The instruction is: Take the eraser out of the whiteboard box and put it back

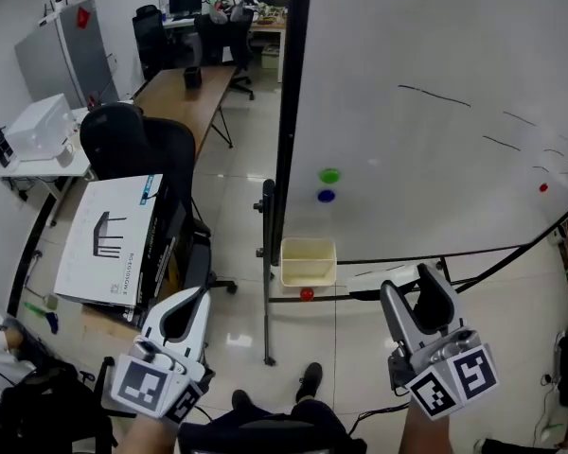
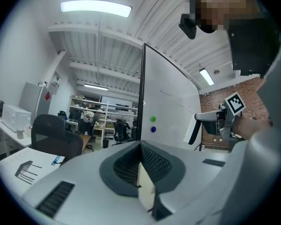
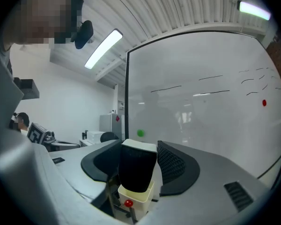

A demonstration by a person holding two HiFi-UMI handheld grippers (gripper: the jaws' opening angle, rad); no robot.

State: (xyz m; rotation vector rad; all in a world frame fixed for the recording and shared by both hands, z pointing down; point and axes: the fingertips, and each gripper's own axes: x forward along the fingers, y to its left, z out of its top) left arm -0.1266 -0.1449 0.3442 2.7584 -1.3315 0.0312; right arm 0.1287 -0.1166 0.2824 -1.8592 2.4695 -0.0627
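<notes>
Whiteboard (image 1: 435, 112); right hand-held gripper (image 3: 139, 146) clamps eraser (image 3: 136, 170), clearest own view; left hand-held gripper (image 2: 140, 145) closed.

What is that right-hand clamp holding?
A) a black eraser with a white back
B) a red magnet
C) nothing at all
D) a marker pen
A: the right gripper has its pads pressed on a black eraser with a white back.

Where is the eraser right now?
In the right gripper view, the eraser sits clamped between the jaws of the right tool, in front of the whiteboard, with the cream box just beyond it.
</notes>
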